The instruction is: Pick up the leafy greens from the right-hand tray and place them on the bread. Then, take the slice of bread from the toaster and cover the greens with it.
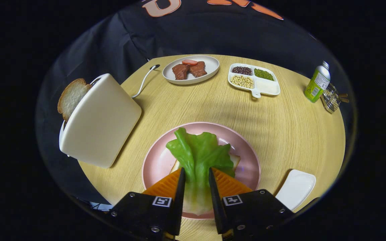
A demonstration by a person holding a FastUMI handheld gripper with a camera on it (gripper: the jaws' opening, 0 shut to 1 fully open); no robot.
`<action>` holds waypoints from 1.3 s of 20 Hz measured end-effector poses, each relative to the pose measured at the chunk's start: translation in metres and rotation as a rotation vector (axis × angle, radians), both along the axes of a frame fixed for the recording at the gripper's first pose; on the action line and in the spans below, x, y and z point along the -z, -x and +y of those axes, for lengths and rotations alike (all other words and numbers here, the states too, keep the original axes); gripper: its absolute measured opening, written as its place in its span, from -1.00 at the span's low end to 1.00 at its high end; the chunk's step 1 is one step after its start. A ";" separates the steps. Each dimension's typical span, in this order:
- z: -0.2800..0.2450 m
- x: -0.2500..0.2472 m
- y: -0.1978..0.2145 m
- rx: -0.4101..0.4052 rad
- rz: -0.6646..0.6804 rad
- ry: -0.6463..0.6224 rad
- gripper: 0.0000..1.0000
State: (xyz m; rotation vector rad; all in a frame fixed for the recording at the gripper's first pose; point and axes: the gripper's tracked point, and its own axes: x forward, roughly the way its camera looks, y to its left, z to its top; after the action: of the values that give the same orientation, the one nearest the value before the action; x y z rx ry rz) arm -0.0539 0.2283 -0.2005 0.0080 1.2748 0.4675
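- My jaws (195, 174) are clenched on the pale stem of the leafy greens (199, 155), one finger pressing each side.
- The greens fan out just ahead, hiding most of the bread (236, 160) on the pink plate (246, 147); only its corners peek out.
- Far ahead to the left, the toaster (101, 120) holds a half-sunk bread slice (71, 97).
- Bare counter (286, 134) lies open to the right, beyond the white tray (296, 188).

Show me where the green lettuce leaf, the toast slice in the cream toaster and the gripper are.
Green lettuce leaf (198, 154): gripper view, middle of the leaf.
Toast slice (70, 97): gripper view, its crumb face.
Gripper (195, 175): gripper view, midway between fingertips, leaf stem between them.
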 end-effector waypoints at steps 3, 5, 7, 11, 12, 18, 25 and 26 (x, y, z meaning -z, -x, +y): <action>0.000 -0.013 -0.007 0.006 -0.038 0.019 0.04; 0.006 -0.027 -0.011 0.012 -0.052 0.009 0.18; 0.019 -0.047 -0.014 0.025 -0.058 -0.027 0.28; 0.057 -0.094 -0.013 0.028 -0.058 -0.141 0.44; 0.062 -0.102 -0.018 0.020 -0.073 -0.145 0.48; 0.108 -0.152 -0.026 -0.015 -0.100 -0.223 0.67; 0.159 -0.167 -0.033 -0.052 -0.071 -0.254 0.92; 0.166 -0.169 -0.032 -0.062 -0.066 -0.260 0.93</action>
State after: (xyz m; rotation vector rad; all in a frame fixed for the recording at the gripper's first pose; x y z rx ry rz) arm -0.0219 0.3943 -0.0313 0.1708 1.1448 0.6794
